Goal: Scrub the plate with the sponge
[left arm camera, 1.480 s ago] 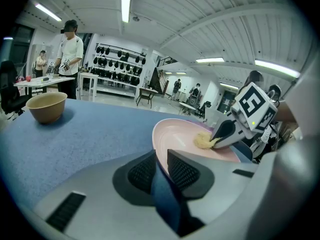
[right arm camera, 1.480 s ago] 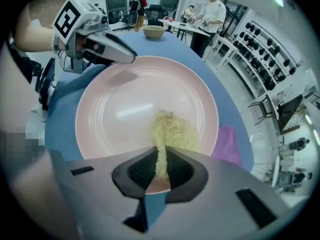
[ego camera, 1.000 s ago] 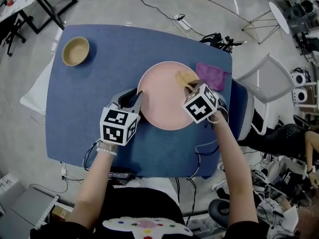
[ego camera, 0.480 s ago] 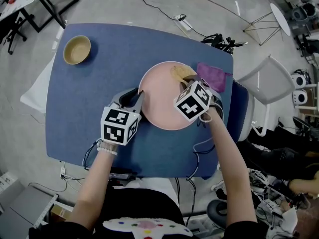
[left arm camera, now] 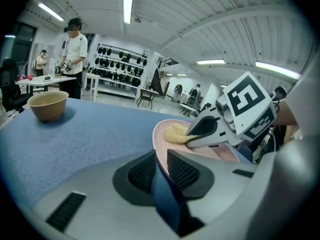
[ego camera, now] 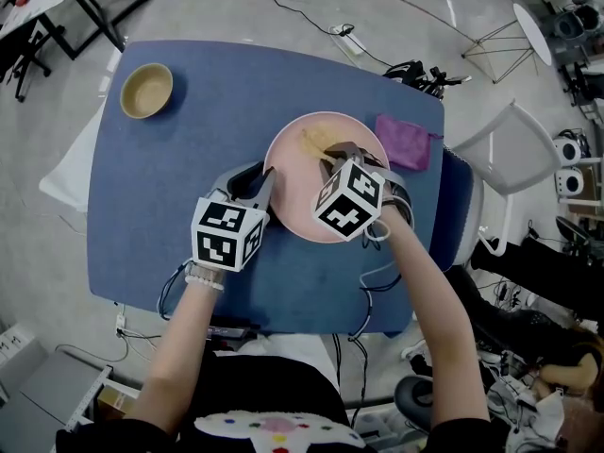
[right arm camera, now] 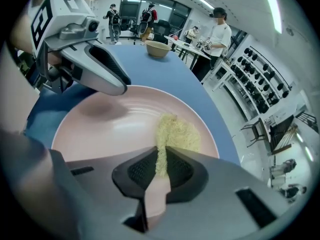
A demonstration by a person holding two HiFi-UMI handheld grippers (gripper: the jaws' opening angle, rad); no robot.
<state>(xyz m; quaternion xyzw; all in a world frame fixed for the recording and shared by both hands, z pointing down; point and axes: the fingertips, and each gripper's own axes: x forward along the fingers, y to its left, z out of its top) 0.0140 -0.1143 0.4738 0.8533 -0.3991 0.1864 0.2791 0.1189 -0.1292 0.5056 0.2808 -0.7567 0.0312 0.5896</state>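
Note:
A pale pink plate (ego camera: pixel 293 192) lies on the blue table (ego camera: pixel 170 187). My left gripper (ego camera: pixel 265 185) is shut on the plate's left rim (left arm camera: pixel 159 149), with one jaw each side of it. A thin yellow sponge (ego camera: pixel 314 142) rests flat on the plate's far half. My right gripper (ego camera: pixel 327 161) is shut on the near edge of this sponge (right arm camera: pixel 172 134) and presses it onto the plate (right arm camera: pixel 110 129). The left gripper view shows the right gripper (left arm camera: pixel 192 136) on the sponge (left arm camera: pixel 174 133).
A tan bowl (ego camera: pixel 146 91) stands at the table's far left corner. A purple cloth (ego camera: pixel 406 142) lies by the plate at the right edge. A white chair (ego camera: pixel 510 154) stands beyond the right edge. People stand at tables in the background.
My right gripper has dragged the sponge leftward across the plate, from its far right rim toward the middle. The left gripper has stayed on the rim.

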